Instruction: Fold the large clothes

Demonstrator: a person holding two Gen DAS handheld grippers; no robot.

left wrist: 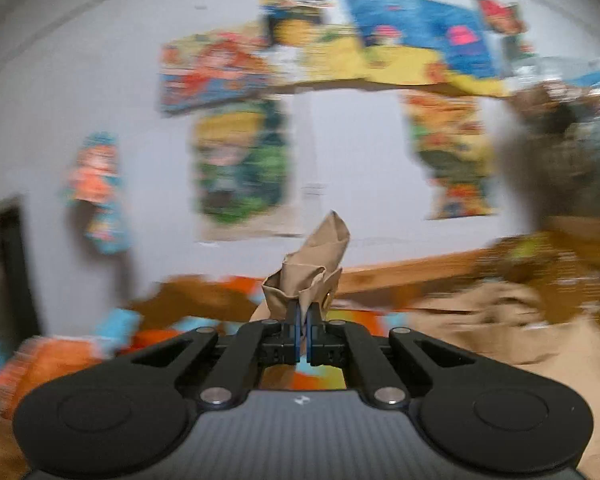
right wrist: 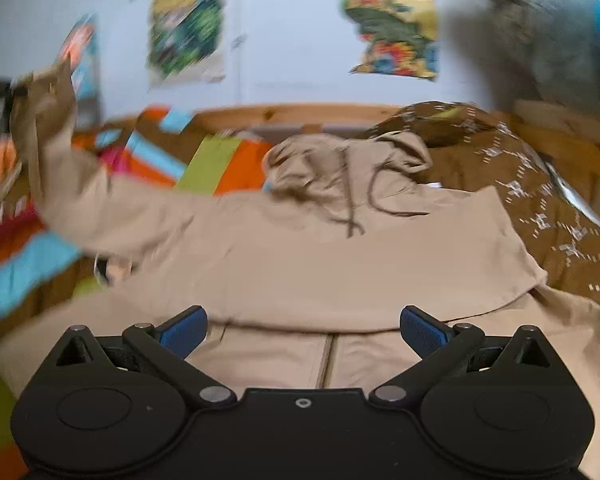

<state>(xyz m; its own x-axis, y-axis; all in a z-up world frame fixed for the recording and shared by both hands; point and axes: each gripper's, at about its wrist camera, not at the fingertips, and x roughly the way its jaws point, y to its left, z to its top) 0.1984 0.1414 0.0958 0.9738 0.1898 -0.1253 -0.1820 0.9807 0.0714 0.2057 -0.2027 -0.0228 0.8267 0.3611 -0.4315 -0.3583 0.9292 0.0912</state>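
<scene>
A large beige hooded jacket (right wrist: pixel 340 256) lies spread on a bed, hood and dark drawstrings toward the far wall, zipper toward me. My left gripper (left wrist: pixel 303 320) is shut on the cuff of its sleeve (left wrist: pixel 312 276), which bunches up above the jaws. In the right wrist view that sleeve (right wrist: pixel 60 168) is lifted high at the left, above the bed. My right gripper (right wrist: pixel 303 332) is open and empty, hovering over the jacket's lower front near the zipper (right wrist: pixel 327 360).
A colourful striped bedspread (right wrist: pixel 204 160) covers the bed's left side. A brown patterned pillow or blanket (right wrist: pixel 520 184) lies at the right. A wooden bed frame (right wrist: pixel 300 114) runs along the wall with posters (right wrist: pixel 188 28). Both views are motion-blurred.
</scene>
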